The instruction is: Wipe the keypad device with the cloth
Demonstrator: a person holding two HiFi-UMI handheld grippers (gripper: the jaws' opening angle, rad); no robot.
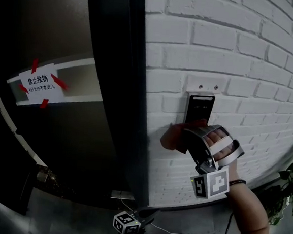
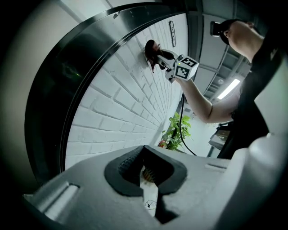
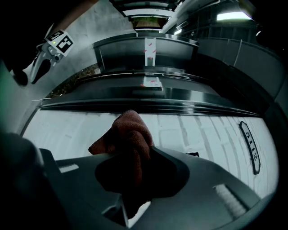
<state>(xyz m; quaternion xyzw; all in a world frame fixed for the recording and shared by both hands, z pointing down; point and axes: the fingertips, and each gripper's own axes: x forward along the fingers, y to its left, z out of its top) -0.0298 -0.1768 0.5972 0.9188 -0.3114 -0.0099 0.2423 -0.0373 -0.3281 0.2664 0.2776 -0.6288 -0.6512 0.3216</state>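
The black keypad device (image 1: 200,107) hangs on the white brick wall under a small white plate. My right gripper (image 1: 186,135) is shut on a red-brown cloth (image 1: 172,138), whose bunch presses the wall just below and left of the keypad's lower edge. In the right gripper view the cloth (image 3: 128,134) bulges out past the jaws, and only a black corner of the keypad (image 3: 193,154) shows beside it. My left gripper (image 1: 142,219) hangs low near the floor, away from the wall. Its jaws (image 2: 145,150) are shut with nothing between them.
A dark curved door frame (image 1: 123,86) borders the wall on the left, with a taped white notice (image 1: 37,85) beyond it. A potted plant (image 1: 290,187) stands at the right. Cables (image 1: 177,231) lie on the floor below. An oval number sign (image 3: 249,146) is fixed higher on the wall.
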